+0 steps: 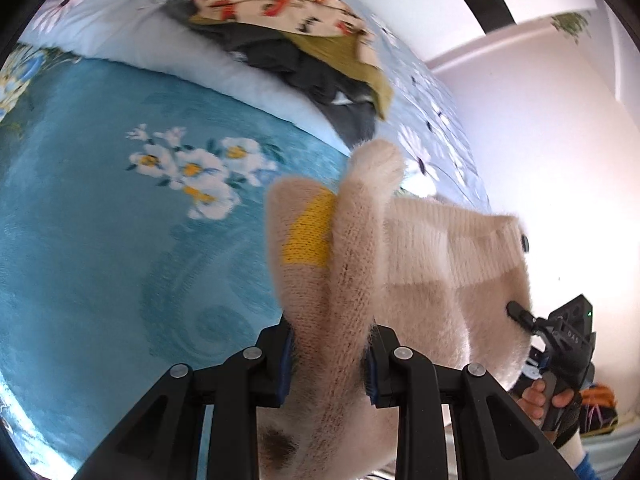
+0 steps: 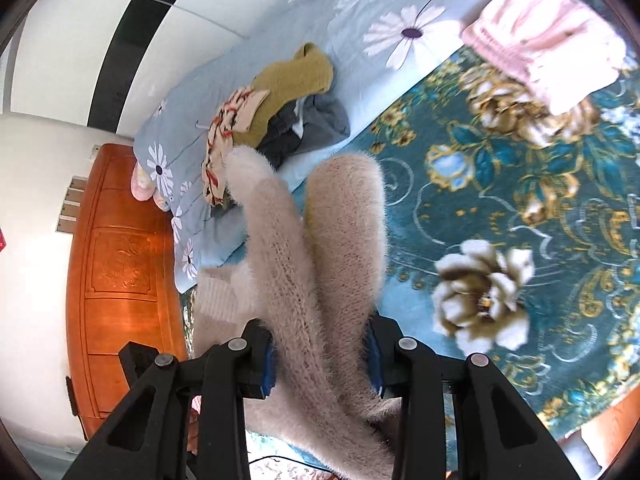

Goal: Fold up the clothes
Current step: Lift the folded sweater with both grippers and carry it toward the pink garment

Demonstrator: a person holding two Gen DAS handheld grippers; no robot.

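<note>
A fluffy cream sweater (image 1: 424, 256) with a yellow patch hangs above the teal floral bedspread (image 1: 100, 240). My left gripper (image 1: 328, 364) is shut on a bunched part of it, with a sleeve sticking up. My right gripper (image 2: 322, 360) is shut on the same sweater (image 2: 320, 248), two fuzzy folds rising between its fingers. The right gripper also shows in the left wrist view (image 1: 560, 340), held by a hand at the sweater's far edge.
A pile of unfolded clothes (image 1: 288, 36), floral, olive and dark grey, lies on the light blue quilt (image 2: 360, 20); it also shows in the right wrist view (image 2: 288, 104). A folded pink knit (image 2: 548, 40) rests on the bedspread. A wooden headboard (image 2: 120, 280) stands left.
</note>
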